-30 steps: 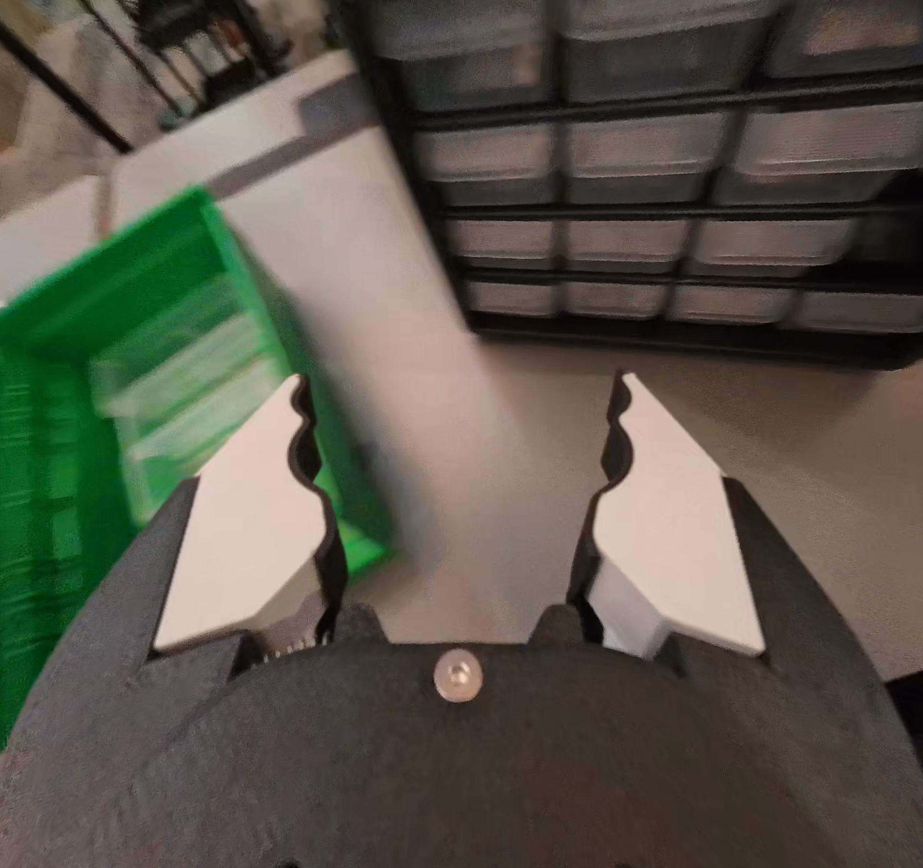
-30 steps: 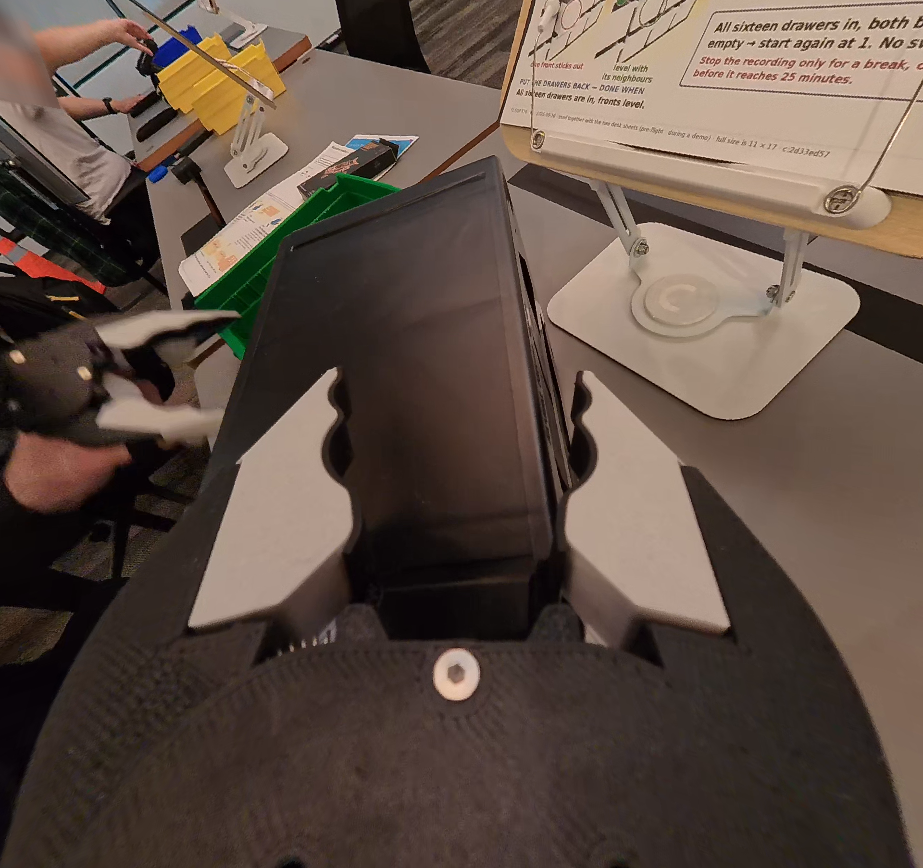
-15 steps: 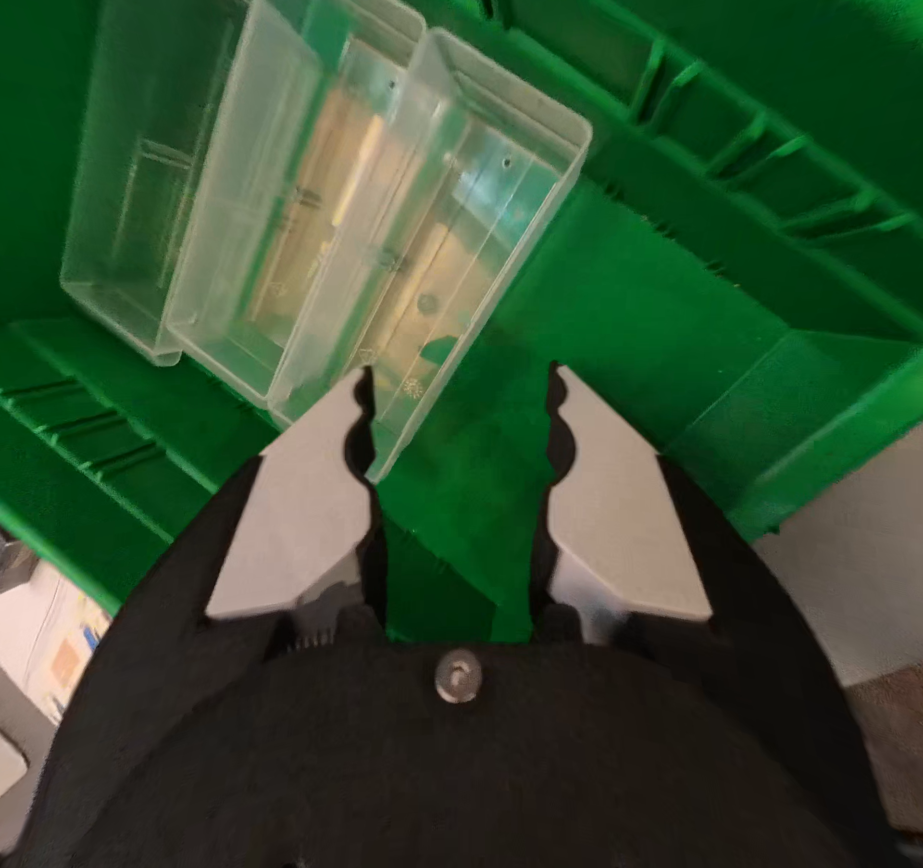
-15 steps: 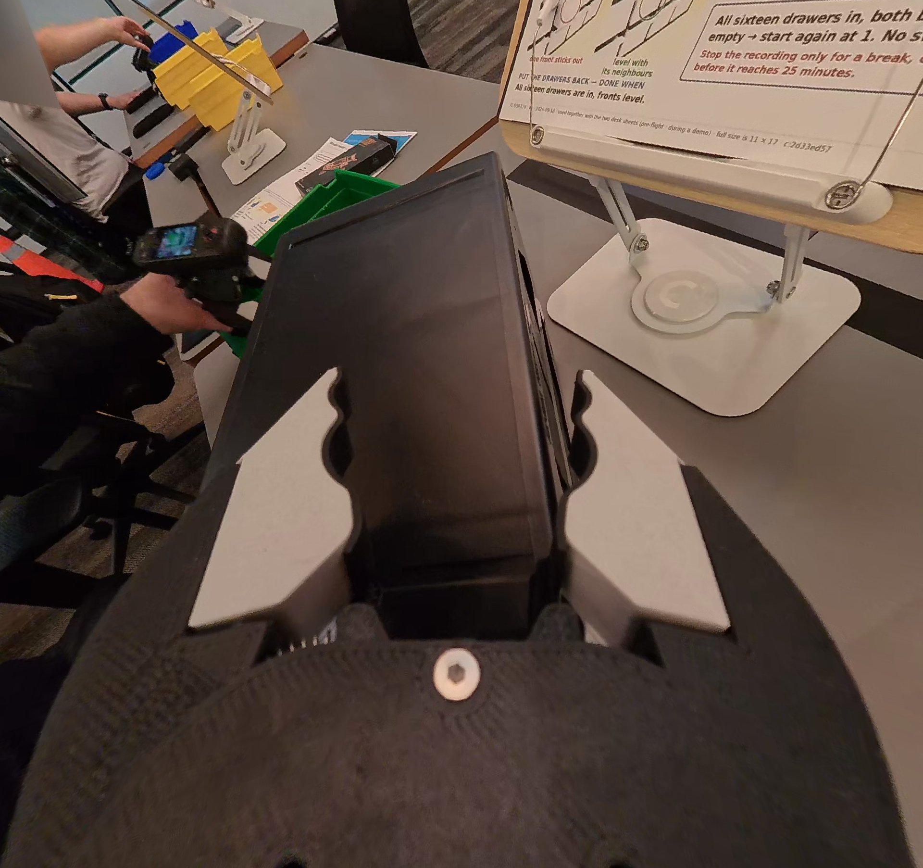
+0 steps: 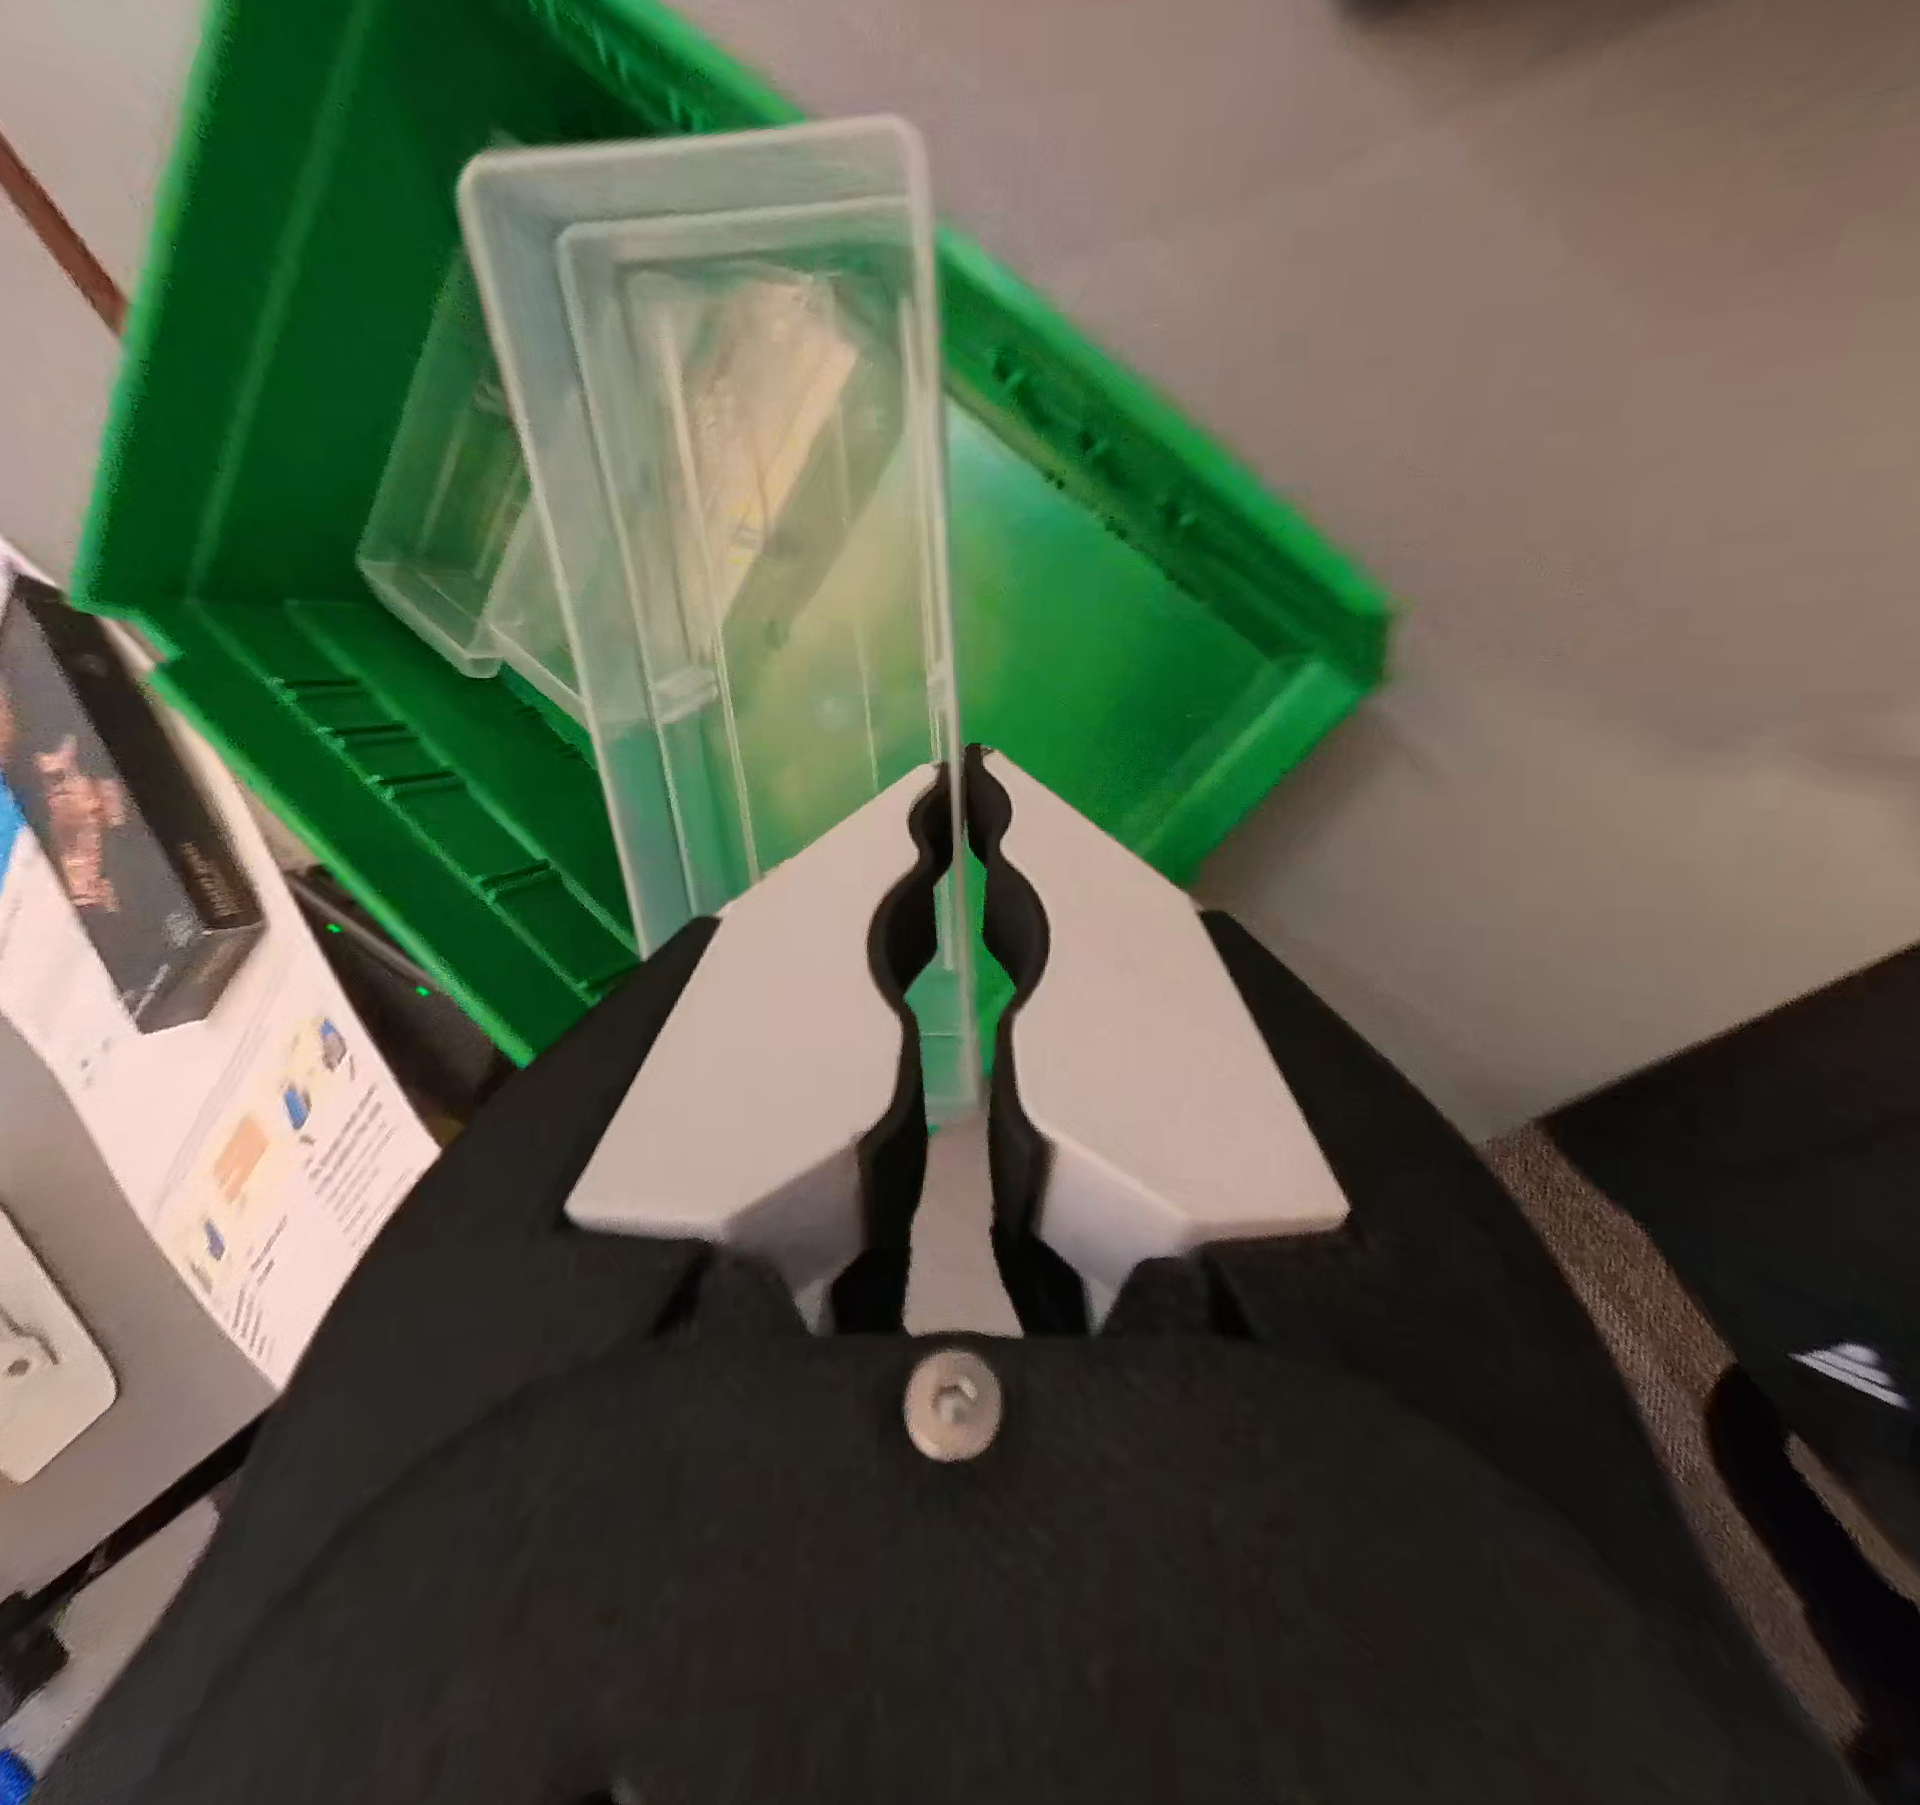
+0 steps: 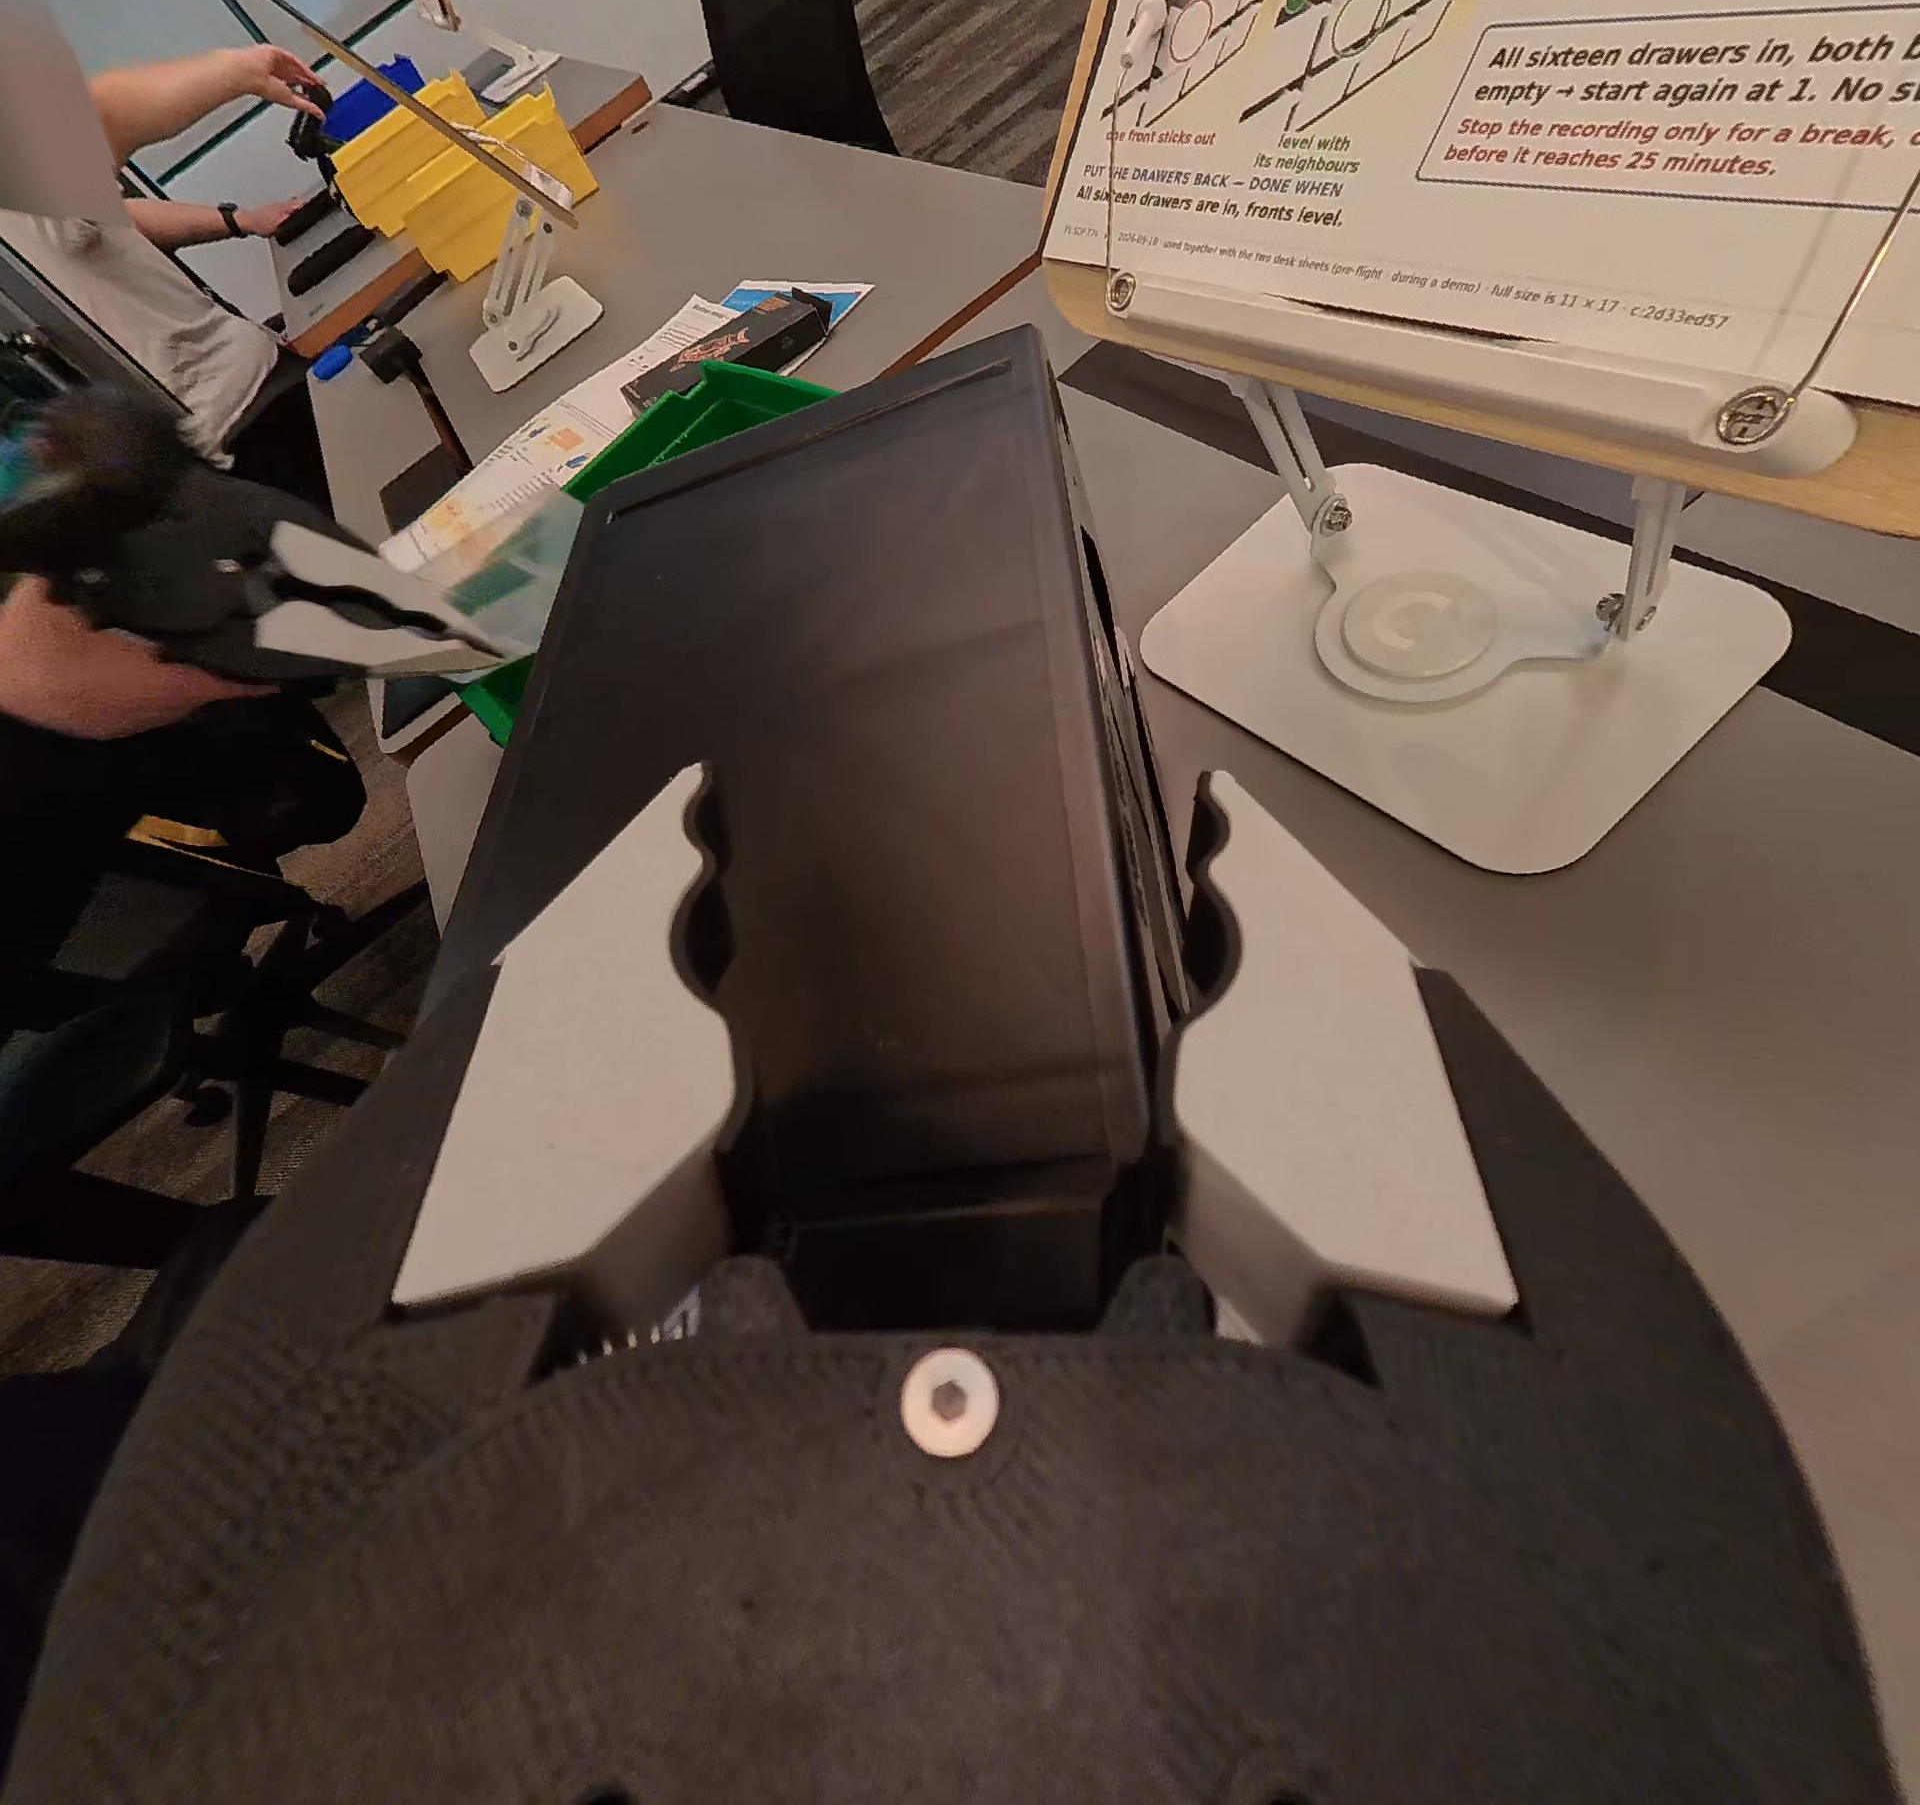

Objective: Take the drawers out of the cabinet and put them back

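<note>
Left wrist view shows the left gripper [image 5: 956, 768], jaws pinching one side wall of a clear drawer [image 5: 727, 467] lifted above the green bin [image 5: 312, 321]. Right gripper [image 6: 951, 924] rests on the black cabinet [image 6: 862, 716], jaws spread. Best keep the drawer level and square to its slot, since a thin-wall pinch could let it swing.
</note>
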Demonstrator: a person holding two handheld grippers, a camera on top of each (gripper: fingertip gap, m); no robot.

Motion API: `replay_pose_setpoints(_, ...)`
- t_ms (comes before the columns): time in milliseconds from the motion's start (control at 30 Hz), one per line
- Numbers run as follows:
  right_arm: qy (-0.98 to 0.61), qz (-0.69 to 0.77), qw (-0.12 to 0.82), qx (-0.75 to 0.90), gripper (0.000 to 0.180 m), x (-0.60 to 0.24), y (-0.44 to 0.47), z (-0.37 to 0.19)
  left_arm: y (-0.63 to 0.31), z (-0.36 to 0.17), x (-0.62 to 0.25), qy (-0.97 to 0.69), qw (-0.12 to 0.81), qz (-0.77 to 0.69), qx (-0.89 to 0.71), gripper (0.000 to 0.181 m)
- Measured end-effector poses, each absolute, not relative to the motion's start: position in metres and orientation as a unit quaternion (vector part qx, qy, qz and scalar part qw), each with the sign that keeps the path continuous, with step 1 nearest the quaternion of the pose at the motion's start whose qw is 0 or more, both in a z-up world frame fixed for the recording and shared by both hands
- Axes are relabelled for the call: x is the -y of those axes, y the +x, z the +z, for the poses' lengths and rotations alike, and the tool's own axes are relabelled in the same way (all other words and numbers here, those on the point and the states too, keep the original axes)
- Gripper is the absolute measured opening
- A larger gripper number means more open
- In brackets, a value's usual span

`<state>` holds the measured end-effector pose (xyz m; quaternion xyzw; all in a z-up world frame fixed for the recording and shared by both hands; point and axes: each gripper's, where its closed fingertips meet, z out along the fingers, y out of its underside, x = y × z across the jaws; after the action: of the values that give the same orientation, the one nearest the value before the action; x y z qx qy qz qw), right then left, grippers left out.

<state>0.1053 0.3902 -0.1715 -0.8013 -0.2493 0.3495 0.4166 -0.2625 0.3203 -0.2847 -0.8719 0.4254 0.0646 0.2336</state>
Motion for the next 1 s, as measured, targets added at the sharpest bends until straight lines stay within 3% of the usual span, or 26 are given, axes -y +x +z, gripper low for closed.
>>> replay_pose_setpoints(167, -0.802, 0.348, 0.417, 0.247, 0.088, -0.39, 0.105, -0.171, -0.171, -0.25, -0.268, -0.855, 0.278, -0.02, -0.436, 0.0)
replay_pose_setpoints(400, -0.804, 0.345, 0.418, 0.242, 0.088, -0.386, 0.105, -0.172, -0.081, -0.342, -0.204, -0.861, 0.17, -0.081, -0.473, 0.0)
replay_pose_setpoints(567, -0.804, 0.346, 0.418, 0.242, 0.087, -0.385, 0.105, -0.171, -0.064, -0.38, -0.189, -0.861, 0.143, -0.081, -0.482, 0.0)
replay_pose_setpoints(600, -0.804, 0.346, 0.419, 0.242, 0.087, -0.385, 0.105, -0.171, -0.062, -0.383, -0.186, -0.857, 0.144, -0.079, -0.488, 0.004)
replay_pose_setpoints(733, -0.803, 0.348, 0.419, 0.242, 0.086, -0.385, 0.105, -0.171, -0.061, -0.37, -0.188, -0.845, 0.195, -0.068, -0.493, 0.053)
replay_pose_setpoints(867, -0.801, 0.35, 0.421, 0.242, 0.086, -0.385, 0.105, -0.17, -0.078, -0.35, -0.206, -0.835, 0.26, -0.03, -0.483, 0.089)
replay_pose_setpoints(1000, -0.801, 0.35, 0.421, 0.242, 0.086, -0.385, 0.105, -0.17, -0.102, -0.379, -0.205, -0.858, 0.188, -0.027, -0.478, 0.085)
